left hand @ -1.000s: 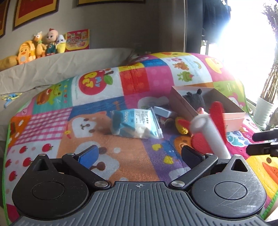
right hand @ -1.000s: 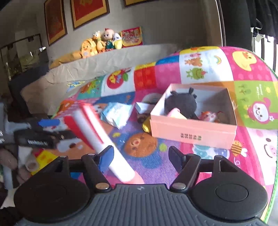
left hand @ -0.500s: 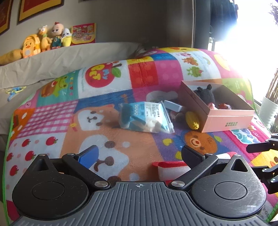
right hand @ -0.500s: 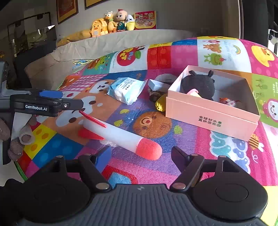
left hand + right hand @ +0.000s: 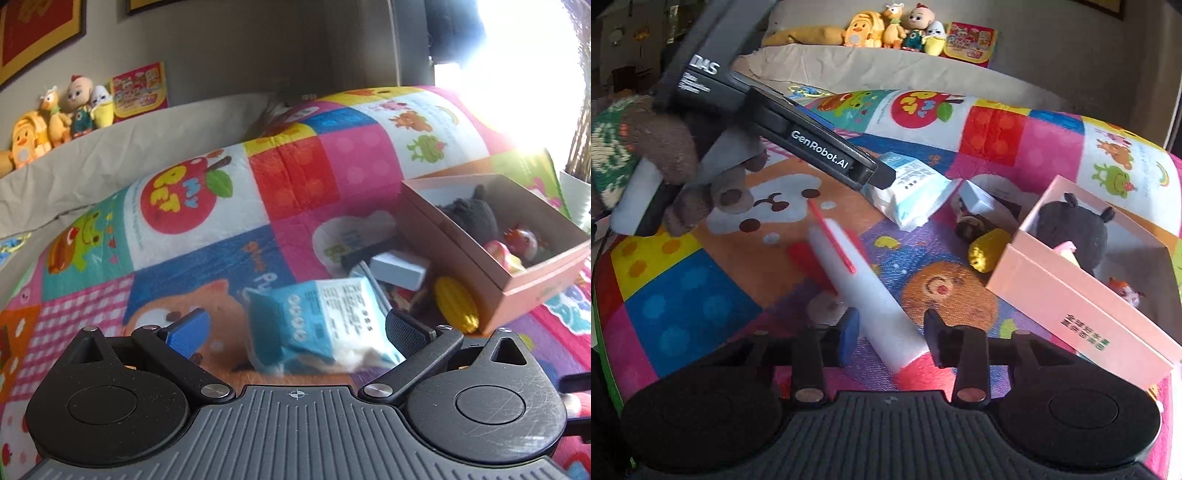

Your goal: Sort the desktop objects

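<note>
Your white rocket toy [image 5: 864,284], red fins, lies flat near-centre | blue-white tissue pack [image 5: 325,325] lies beyond it | pink box [image 5: 1086,306], open, right, holds black plush [image 5: 1071,229]

the left gripper [image 5: 295,328] points forward and slightly down, its jaws spread wide, the blue-padded finger [image 5: 188,330] on one side and the black finger [image 5: 408,328] on the other. seen from the right wrist camera, it reaches in from the upper left, held by a gloved hand [image 5: 665,166] in brown knit wrapped around its handle. the right gripper [image 5: 890,336] sits low with its jaws parted but narrower, both fingers angled inward.
</note>
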The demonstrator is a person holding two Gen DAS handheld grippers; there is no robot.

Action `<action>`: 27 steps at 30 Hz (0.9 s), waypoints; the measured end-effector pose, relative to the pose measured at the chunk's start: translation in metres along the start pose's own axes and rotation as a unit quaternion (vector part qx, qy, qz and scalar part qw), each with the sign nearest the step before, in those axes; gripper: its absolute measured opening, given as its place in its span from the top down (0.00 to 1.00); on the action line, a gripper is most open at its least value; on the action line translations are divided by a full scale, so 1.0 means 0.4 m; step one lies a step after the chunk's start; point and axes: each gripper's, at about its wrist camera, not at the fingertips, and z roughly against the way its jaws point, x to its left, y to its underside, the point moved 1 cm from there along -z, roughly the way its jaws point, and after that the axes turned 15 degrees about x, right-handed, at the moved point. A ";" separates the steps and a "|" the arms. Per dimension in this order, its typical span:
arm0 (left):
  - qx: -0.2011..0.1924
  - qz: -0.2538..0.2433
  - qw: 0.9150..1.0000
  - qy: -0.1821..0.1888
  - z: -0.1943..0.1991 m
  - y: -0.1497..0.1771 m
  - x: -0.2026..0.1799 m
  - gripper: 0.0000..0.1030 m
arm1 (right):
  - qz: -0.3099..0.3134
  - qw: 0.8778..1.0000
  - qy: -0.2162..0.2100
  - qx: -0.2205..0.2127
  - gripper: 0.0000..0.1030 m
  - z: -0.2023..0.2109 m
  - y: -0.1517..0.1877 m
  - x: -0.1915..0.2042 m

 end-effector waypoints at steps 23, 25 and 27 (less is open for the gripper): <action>0.016 -0.132 0.991 0.028 0.046 0.126 -0.141 0.00 | -0.204 0.977 -0.024 -0.050 0.19 0.071 0.126 -0.189; 0.019 -0.129 0.991 0.033 0.019 0.099 -0.150 0.00 | -0.189 0.981 -0.020 -0.047 0.19 0.063 0.115 -0.169; 0.016 -0.146 0.989 0.031 -0.001 0.088 -0.166 0.00 | -0.161 0.986 -0.010 -0.045 0.19 0.058 0.103 -0.146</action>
